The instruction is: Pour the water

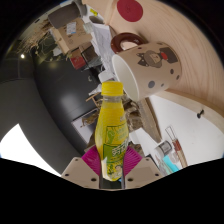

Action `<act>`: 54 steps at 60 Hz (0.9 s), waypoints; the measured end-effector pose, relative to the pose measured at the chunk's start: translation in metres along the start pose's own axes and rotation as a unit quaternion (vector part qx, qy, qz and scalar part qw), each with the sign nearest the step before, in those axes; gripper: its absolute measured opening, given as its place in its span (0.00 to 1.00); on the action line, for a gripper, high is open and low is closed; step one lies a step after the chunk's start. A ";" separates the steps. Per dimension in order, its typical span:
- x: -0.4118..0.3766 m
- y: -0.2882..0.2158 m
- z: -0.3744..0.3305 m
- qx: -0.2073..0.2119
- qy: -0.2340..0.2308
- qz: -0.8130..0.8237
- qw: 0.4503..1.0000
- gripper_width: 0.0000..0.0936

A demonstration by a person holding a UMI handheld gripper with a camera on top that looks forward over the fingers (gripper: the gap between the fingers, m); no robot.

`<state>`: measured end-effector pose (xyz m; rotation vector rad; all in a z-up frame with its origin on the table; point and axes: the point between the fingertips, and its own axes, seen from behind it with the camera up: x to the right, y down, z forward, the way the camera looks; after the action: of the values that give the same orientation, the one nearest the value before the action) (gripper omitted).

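A yellow drink bottle (112, 128) with a yellow cap and a green-lettered label stands upright between my fingers, its lower part pressed by both magenta pads (93, 158). My gripper (112, 163) is shut on the bottle. Just beyond the cap, tipped toward it, is a white mug (150, 68) with dark red spots and a dark red handle; its mouth faces the bottle's cap. The bottle's base is hidden between the fingers.
A dark round table (55, 105) lies to the left below the bottle. Chairs and wooden furniture (70, 40) stand beyond. A white surface (185, 110) with small items, one blue-tipped (172, 150), lies to the right.
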<state>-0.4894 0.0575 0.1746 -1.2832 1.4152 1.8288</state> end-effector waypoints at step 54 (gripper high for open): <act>-0.166 -0.080 -0.048 0.060 0.083 -0.706 0.701 0.26</act>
<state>-0.3334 0.0665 0.2838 -1.6854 0.2117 0.5181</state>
